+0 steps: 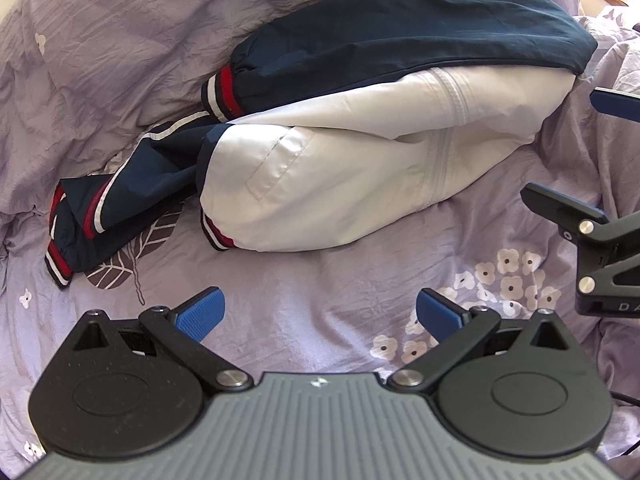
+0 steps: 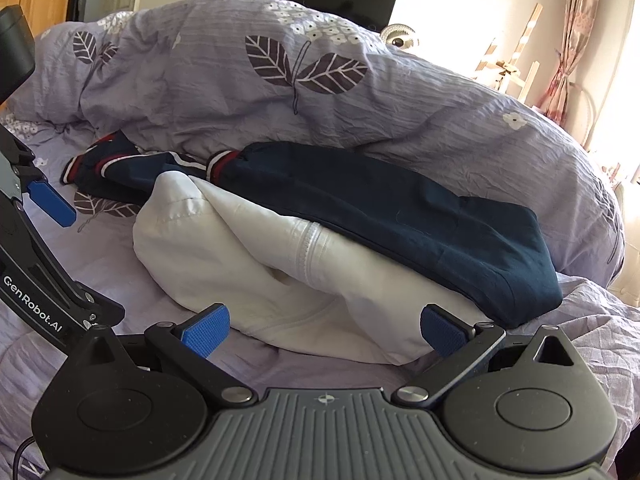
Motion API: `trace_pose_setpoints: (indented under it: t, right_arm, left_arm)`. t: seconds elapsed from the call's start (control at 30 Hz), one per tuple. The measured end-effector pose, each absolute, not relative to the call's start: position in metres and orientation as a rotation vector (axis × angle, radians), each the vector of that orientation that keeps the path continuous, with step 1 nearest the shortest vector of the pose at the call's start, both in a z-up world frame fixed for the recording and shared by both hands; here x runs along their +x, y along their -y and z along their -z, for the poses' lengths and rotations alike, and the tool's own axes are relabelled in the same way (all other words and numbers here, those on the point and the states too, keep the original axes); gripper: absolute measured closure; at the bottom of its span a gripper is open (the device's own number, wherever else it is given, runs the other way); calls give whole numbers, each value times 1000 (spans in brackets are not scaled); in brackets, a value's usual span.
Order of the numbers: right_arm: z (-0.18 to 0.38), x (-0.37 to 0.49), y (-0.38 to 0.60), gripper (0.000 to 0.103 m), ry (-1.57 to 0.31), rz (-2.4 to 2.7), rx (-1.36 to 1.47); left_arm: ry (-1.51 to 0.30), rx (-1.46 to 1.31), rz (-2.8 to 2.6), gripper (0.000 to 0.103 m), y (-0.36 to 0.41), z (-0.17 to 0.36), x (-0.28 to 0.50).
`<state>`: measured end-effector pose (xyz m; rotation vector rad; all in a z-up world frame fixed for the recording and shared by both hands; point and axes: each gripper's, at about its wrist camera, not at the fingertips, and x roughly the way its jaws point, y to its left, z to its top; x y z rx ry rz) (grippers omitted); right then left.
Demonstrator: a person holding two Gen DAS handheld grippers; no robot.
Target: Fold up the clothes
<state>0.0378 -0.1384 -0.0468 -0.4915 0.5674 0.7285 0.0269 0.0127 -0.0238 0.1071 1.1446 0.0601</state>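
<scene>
Both tongs, left (image 1: 320,314) and right (image 2: 325,330), hover agape before jacket (image 1: 360,168).

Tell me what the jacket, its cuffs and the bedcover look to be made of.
Jacket: thin, smooth woven shell, likely nylon or polyester; the white panel has a slight sheen. Cuffs: ribbed stretch knit, striped red, white and navy. Bedcover: matte crinkled cloth, probably cotton, printed with leaves.

I've got the jacket (image 1: 360,168) lying folded on the bed: white body panel toward me, navy sleeve (image 1: 420,36) draped along its far edge, striped red-and-white cuffs (image 1: 222,96) pointing left, the other navy sleeve (image 1: 120,208) crumpled beside it.
</scene>
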Motion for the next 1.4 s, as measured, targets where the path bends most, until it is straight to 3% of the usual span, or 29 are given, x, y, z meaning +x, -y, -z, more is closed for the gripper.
trace_pose_setpoints:
  t: [0.5, 0.73, 0.83, 1.07, 1.23, 1.27, 1.3, 1.33, 1.4]
  right_arm:
    - [41, 50, 118, 0, -627, -717, -600]
    - [65, 44, 95, 0, -443, -731, -810]
    - [70, 48, 85, 0, -455, -771, -784]
    - [87, 63, 68, 0, -404, -710, -812]
    - [114, 83, 49, 0, -290, -623, -1007]
    - [120, 87, 46, 5, -302, -618, -1017]
    - [123, 92, 44, 34, -332, -616, -1007]
    - [123, 98, 42, 69, -373, -616, -978]
    - [115, 109, 42, 81, -479, -618, -867]
  left_arm:
    - [-1136, 26, -82, 0, -27, 25, 28]
    - [-1150, -39, -90, 0, -45, 31, 26]
    - [-1143, -3, -125, 0, -58, 36, 32]
    - [-1151, 43, -211, 0, -88, 71, 82]
    - [-1283, 48, -246, 0, -95, 130, 133]
    - [-1299, 11, -240, 0, -98, 138, 140]
    - [-1301, -29, -239, 0, -100, 143, 144]
    - [-1299, -64, -242, 3, -102, 145, 146]
    - [-1271, -125, -231, 18, -106, 142, 142]
